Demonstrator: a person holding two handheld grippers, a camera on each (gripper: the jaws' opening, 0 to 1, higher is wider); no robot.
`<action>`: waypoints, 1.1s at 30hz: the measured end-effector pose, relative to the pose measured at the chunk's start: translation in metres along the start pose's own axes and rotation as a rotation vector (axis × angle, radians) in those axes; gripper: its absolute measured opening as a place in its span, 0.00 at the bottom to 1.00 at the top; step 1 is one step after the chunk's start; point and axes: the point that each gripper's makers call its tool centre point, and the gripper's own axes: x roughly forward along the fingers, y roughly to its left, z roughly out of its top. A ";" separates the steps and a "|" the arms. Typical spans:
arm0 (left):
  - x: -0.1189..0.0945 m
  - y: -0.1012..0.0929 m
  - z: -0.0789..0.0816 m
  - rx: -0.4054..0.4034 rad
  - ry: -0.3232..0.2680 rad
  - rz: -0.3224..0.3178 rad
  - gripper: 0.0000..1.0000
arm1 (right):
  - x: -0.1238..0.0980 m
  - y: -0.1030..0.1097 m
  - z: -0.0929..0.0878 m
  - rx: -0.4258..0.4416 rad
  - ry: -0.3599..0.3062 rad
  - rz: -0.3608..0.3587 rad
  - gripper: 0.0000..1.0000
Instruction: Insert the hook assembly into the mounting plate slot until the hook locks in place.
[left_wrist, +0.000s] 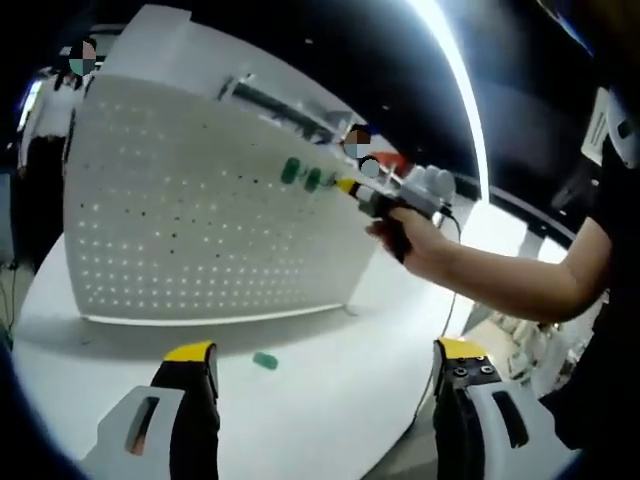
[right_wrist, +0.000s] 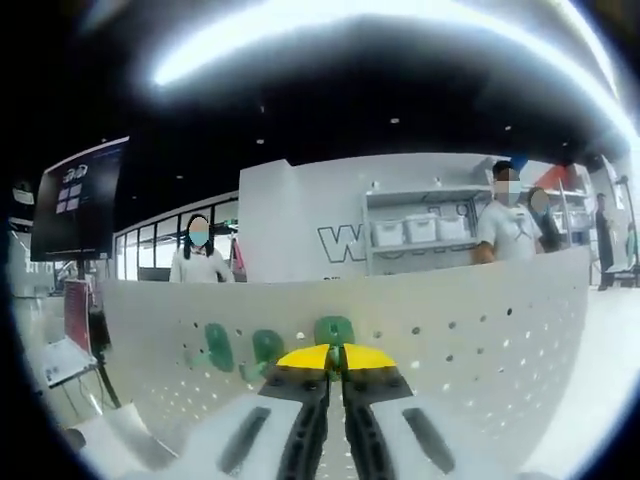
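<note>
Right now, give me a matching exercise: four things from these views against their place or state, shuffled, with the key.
Things:
1. loose green hook
2. left gripper
3. right gripper
4. pegboard

Places or states:
A. jaws wide apart, nothing between them
B. standing upright on the table
C. lying on the table in front of the board
D. jaws shut on a green hook at the board

Pairs: 1-C, 2-A, 3-D, 4-B

Upright white perforated pegboard on white round table. Two green plastic hooks on pegboard, right gripper touching beside them. Loose green hook below pegboard.
</note>
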 end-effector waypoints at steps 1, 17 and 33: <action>0.000 0.001 0.000 -0.001 0.001 0.001 0.90 | 0.000 0.000 0.000 -0.002 -0.002 -0.002 0.01; -0.004 0.005 -0.003 -0.010 0.004 0.010 0.88 | 0.001 -0.001 -0.001 -0.003 -0.032 -0.009 0.01; -0.005 0.006 -0.005 -0.013 0.013 0.015 0.88 | 0.003 -0.002 -0.007 0.006 -0.025 -0.008 0.01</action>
